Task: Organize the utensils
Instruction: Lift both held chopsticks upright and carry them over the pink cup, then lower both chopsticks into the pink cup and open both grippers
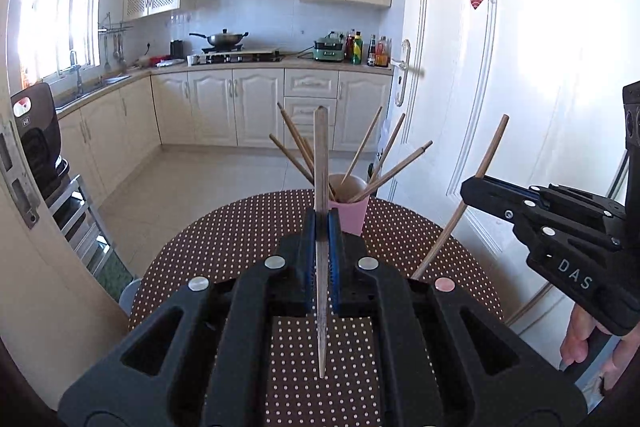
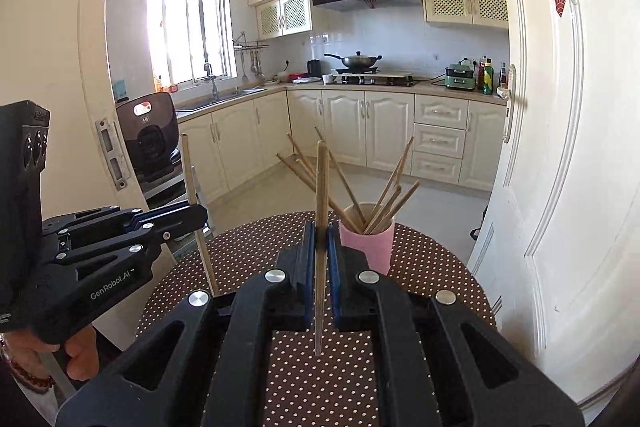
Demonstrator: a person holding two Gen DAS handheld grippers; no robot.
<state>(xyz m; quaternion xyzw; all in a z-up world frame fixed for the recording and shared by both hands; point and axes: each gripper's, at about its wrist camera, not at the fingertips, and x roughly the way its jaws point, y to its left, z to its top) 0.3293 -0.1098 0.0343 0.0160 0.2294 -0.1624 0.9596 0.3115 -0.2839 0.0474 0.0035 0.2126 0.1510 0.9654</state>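
Nearest the left wrist camera, the left gripper [image 1: 322, 227] had its jaws closed tight on a single wooden chopstick [image 1: 320, 211], which stood almost upright between the blue pads, its thin tip hanging free above the polka-dot tabletop [image 1: 248, 227] and its blunt end pointing to twelve o'clock. At three o'clock in that view, the right gripper [image 1: 476, 185] was likewise clamped on a second chopstick [image 1: 460, 207], tilted so that its top leaned toward one o'clock. From the right wrist camera the same pairing appeared mirrored: the right gripper [image 2: 321, 239] pinched its chopstick [image 2: 321, 211] nearly vertical, while the left gripper [image 2: 196, 213] sat at nine o'clock with its chopstick [image 2: 196, 211] slightly slanted, and part of a hand [image 2: 82, 355] showed below it. Just beyond the jaws, toward twelve o'clock, a pink cup [image 1: 348, 217] stood upright on the tabletop and held a fan of other chopsticks [image 1: 394, 169] leaning outward in several directions. Neither held chopstick touched the cup. Farther off lay the kitchen counter with a wok [image 1: 224, 38] on the stove, and a white door [image 1: 520, 107] stood at two o'clock.
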